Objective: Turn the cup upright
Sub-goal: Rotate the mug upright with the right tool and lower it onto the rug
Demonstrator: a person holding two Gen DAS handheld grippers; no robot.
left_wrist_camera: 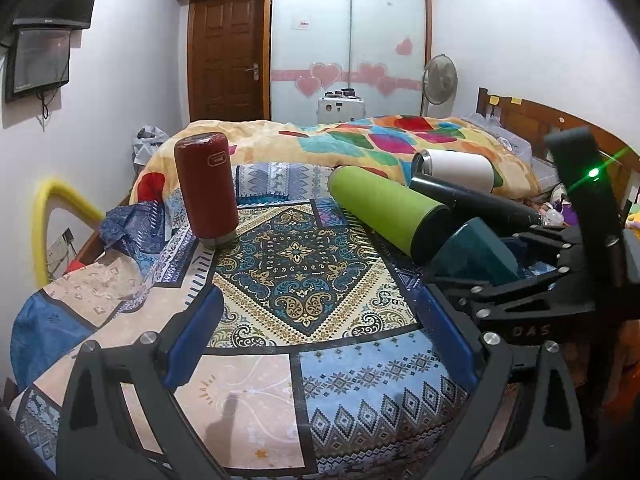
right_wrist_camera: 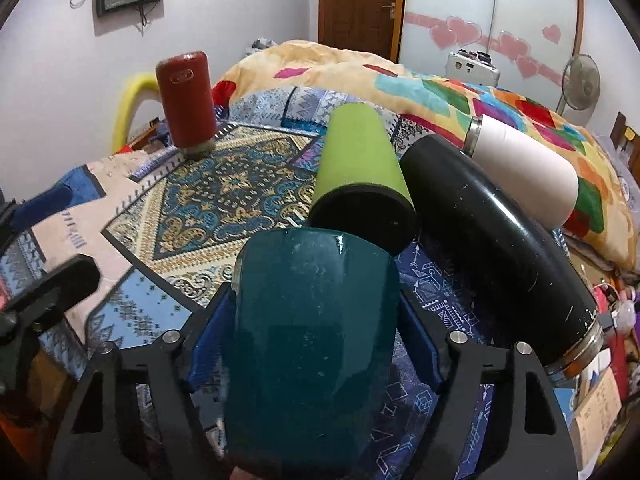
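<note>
I have the right tool (right_wrist_camera: 316,320) clamped around the teal cup (right_wrist_camera: 312,320), lying beside the green bottle (right_wrist_camera: 360,156) on the bed (left_wrist_camera: 304,276), ready to turn upright, while my left tool (left_wrist_camera: 320,340) waits spread apart and empty.

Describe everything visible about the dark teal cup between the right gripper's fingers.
The dark teal cup is glossy, ceramic-looking, with faint scuffs and a bright glint near its far end. It lies on its side, gently tapered, pointing away from the camera toward the green bottle, whose black end it seems to meet. The right gripper brackets it, blue pads against both flanks. Beneath is a blue patterned cloth. Its opening and handle are not visible.
</note>
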